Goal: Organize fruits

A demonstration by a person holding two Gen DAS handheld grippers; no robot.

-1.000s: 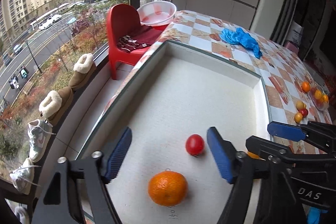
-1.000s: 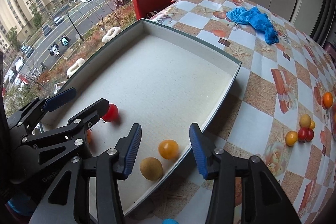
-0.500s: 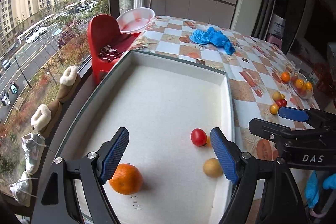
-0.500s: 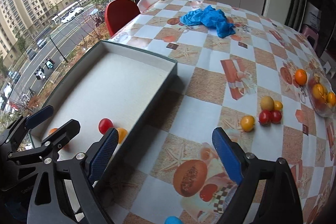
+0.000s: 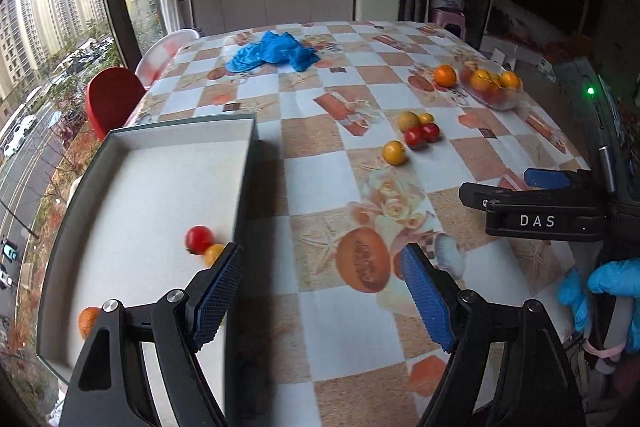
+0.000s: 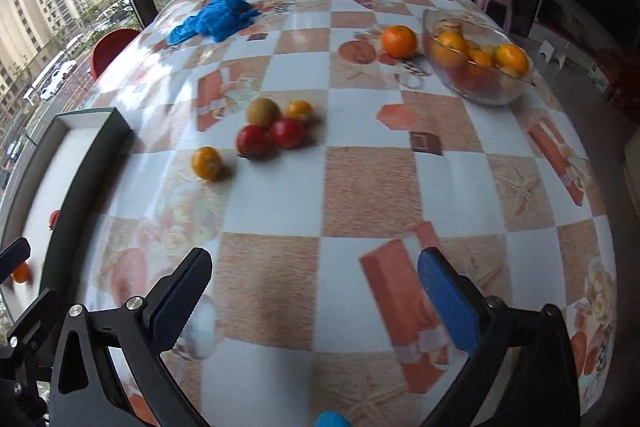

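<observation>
- Right wrist view: right claw [image 6: 314, 291] spread wide, jaws have just been opening; nothing between the pads, only bare tablecloth below.
- Left wrist view: left claw [image 5: 322, 291] also parted and empty, hanging over the table [image 5: 320, 187] just past the tray's right wall.
- Tray [image 5: 248, 163] sits at the table's window-side edge. Inside: a red tomato [image 5: 199, 238] touching a yellow fruit [image 5: 214, 254] by the right wall, and an orange [image 5: 89, 321] near the front corner.
- Loose cluster on the table ahead of the right claw: brownish kiwi-like fruit [image 6: 263, 112], two red tomatoes [image 6: 252, 141] [image 6: 287, 133], a small orange-yellow fruit [image 6: 299, 109] touching the group, and one yellow fruit [image 6: 207, 163] just apart, nearest the tray.
- Farther back: a lone mandarin [image 6: 399, 41] beside the glass bowl [image 6: 480, 95] holding more fruit. Blue cloth [image 6: 216, 19] at the far side, not involved.
- Step judged: transit between picks; both claws empty and facing the unsorted cluster.
- Next move calls for: advance the right claw forward and left to the cluster, descend over a single fruit. The lone yellow one looks the easiest, as it has clearance on all sides.
- Relation: the cluster lies well ahead of the right claw, left of its centre line; not yet within the jaws.
- Risk: round fruit may roll if nudged; the touching tomatoes leave little room for a pad.
- Image motion-blurred; fine contact details unreadable.
</observation>
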